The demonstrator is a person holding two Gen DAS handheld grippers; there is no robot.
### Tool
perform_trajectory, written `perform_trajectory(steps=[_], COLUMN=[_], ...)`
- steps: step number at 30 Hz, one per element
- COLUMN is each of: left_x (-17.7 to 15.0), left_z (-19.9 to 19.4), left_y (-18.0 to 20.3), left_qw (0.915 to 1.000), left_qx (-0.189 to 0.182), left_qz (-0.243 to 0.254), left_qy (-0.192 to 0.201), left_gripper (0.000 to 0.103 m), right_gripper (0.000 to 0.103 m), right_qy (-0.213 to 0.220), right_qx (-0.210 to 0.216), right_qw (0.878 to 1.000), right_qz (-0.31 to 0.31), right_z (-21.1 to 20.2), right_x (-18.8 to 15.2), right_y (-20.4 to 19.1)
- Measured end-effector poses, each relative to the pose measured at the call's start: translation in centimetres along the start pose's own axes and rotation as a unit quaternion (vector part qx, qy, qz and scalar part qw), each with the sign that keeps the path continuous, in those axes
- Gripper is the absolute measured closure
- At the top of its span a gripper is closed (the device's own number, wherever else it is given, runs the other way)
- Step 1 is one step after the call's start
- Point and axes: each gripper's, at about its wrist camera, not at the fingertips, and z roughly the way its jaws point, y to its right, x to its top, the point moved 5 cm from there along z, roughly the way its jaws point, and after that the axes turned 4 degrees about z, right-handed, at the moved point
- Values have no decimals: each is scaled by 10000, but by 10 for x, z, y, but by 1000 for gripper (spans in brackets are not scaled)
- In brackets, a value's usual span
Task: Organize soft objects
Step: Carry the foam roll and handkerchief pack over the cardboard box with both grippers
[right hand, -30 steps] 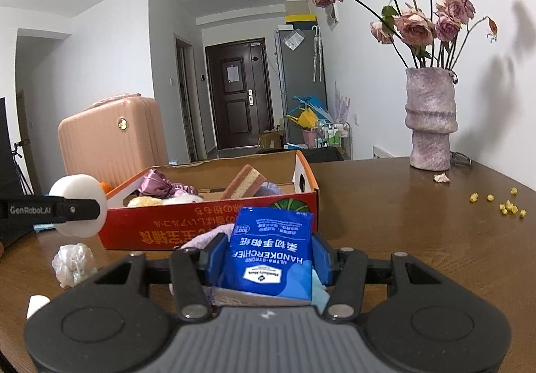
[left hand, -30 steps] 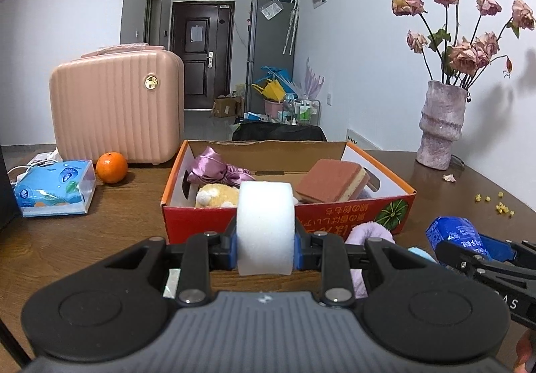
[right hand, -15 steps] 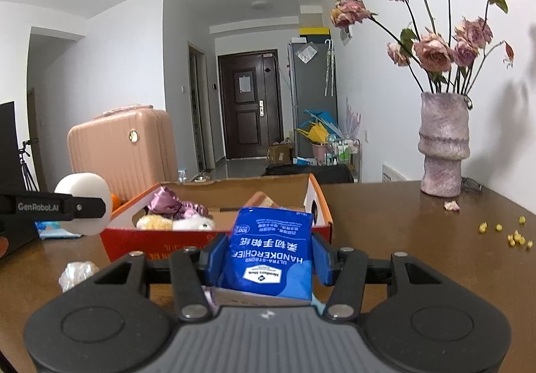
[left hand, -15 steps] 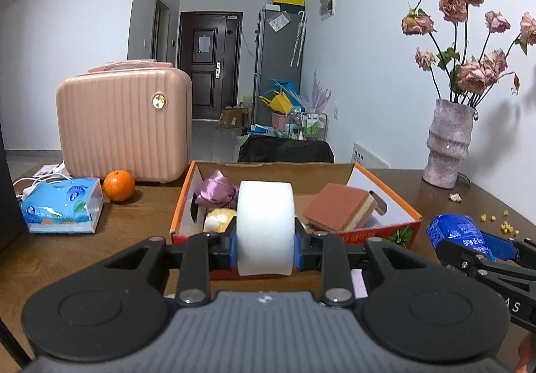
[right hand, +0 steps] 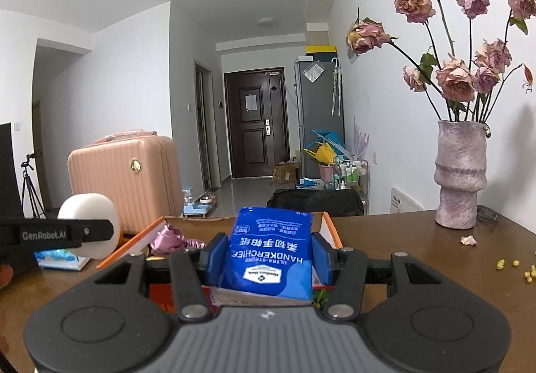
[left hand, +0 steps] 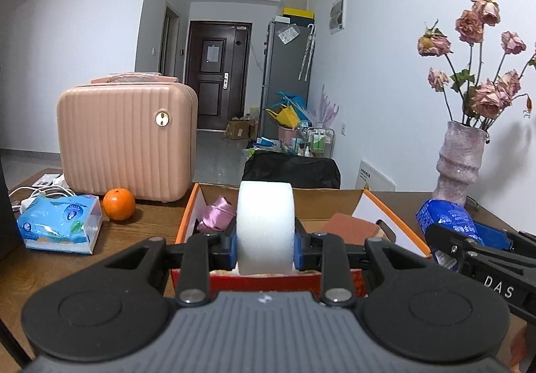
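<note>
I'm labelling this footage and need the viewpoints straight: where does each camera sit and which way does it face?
Left wrist: on the left gripper, facing the cardboard box and hallway; its fingers clamp a white sponge.
Right wrist: on the right gripper, facing the same way; its fingers clamp a blue handkerchief pack.
Shared: box, pink suitcase, vase, and each other's gripper at the frame edge.

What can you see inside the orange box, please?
Inside the box: a pink satin cloth and a brown sponge. The white foam and left gripper cover the rest.
</note>
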Motion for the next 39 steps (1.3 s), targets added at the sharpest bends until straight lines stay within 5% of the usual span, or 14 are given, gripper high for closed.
perform_trajectory(steps=[13, 39], left_x=[16, 18], left_z=[31, 93], left_y=[-17, -13], left_qw=[9998, 9997], left_qx=[132, 124], left_qz=[-162, 83], left_qy=[3, -218], left_gripper=[74, 74], right_gripper=[51, 51], right_qy=[141, -462], right_qx=[26, 135], right_qw=[9998, 9959], right_qz=[-121, -767], right_z=[35, 118], right_x=[26, 32], right_y=[-8, -17])
